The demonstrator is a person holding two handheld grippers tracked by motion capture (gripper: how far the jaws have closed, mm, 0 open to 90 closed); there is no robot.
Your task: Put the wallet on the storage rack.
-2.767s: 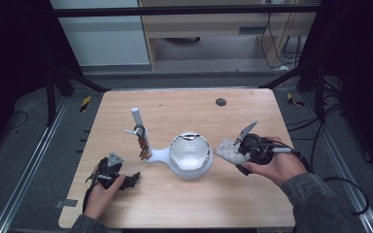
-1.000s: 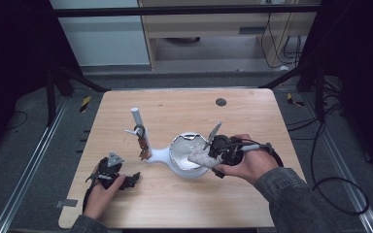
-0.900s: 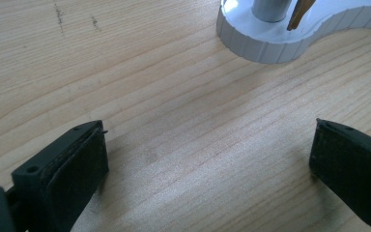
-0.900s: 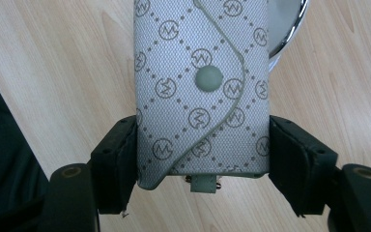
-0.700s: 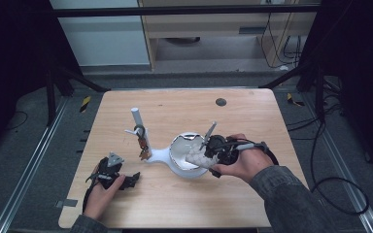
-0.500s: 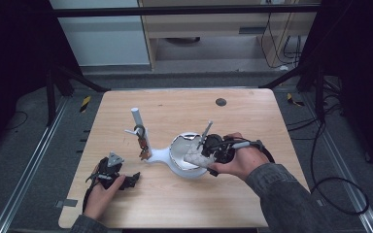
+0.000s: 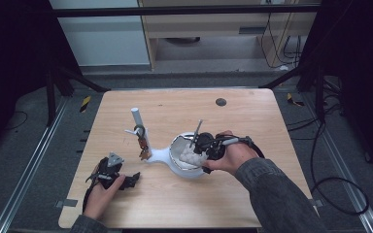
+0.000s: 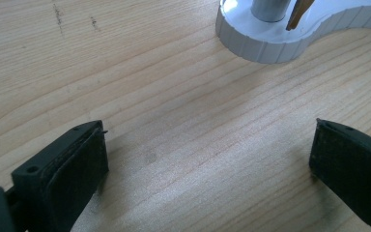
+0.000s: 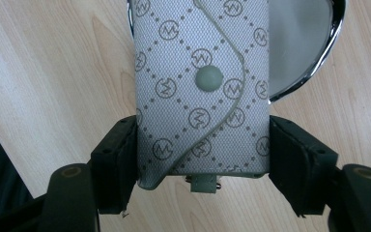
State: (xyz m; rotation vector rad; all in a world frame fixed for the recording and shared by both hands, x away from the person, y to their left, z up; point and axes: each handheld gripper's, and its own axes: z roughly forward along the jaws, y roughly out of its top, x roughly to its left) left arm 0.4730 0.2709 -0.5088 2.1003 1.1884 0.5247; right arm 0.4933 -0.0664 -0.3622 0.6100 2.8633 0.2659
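A grey patterned pouch [image 9: 200, 92] with a round snap button sits between the pads of my right gripper [image 9: 203, 159], which is shut on its lower end. In the high view this pouch [image 7: 190, 155] hangs over the round shiny dish [image 7: 177, 148] of a white stand [image 7: 160, 156], with the right gripper [image 7: 199, 150] beside it. The dish's chrome rim [image 9: 326, 46] shows behind the pouch. The stand's upright post [image 7: 137, 120] carries hanging keys [image 7: 142, 145]. My left gripper [image 7: 126, 180] rests near the table's front left, its black jaws [image 8: 207, 169] open over bare wood.
The white stand's ribbed base [image 8: 290, 38] lies just ahead of the left gripper. A dark round hole [image 7: 220, 102] marks the table's far side. The wooden tabletop [image 7: 252, 121] has room at the right and back. A cable trails off the right edge.
My right gripper carried the pouch leftward from the table's right side to above the dish and slightly lower. The left gripper stayed where it was.
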